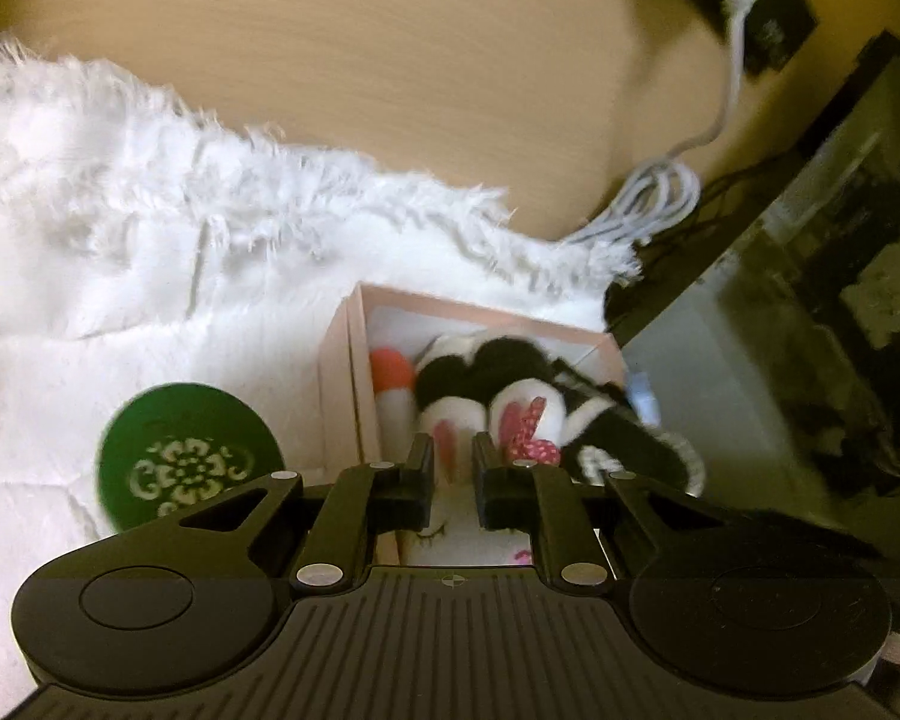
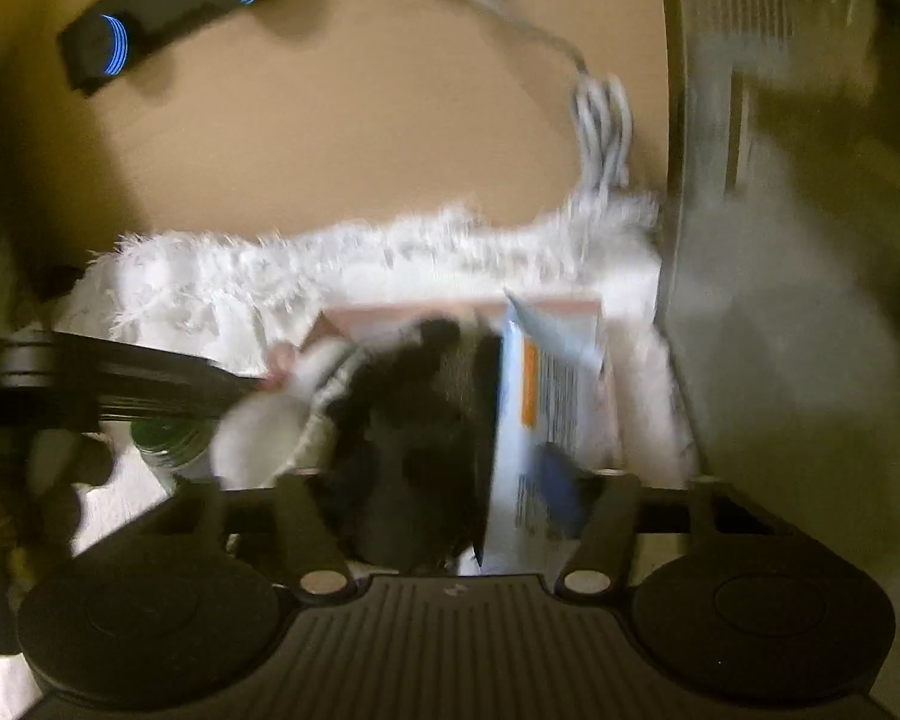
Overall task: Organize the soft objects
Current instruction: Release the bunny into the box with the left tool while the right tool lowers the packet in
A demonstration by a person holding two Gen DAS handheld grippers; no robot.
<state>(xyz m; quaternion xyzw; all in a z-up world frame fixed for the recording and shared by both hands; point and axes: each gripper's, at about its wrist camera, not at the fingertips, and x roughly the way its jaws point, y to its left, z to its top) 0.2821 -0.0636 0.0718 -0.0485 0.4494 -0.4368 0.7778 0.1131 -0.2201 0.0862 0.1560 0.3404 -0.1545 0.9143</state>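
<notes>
left gripper sits low over the pink box, fingers narrowed to a slim gap with white plush between them; looks pinched but can't confirm real grip. right gripper view is motion-blurred: fingers spread wide around dark plush and a blue-white packet, can't tell if it holds either.

soft toys are in the box: black-and-white plush, orange-white ball at the left wall. box rests on the white fluffy rug on the table.

risks, my read:
- box is packed, plush bulging above the rim; more pushing could spill it or skid the light box on the fur.
- both grippers crowd the same box, collision likely.
- the packet stands upright in the box and could get dragged out or crushed.

around: green round lid just left of the box, coiled white cable past the rug edge, black bar with blue rings at the far side. table edge is close on the right.
</notes>
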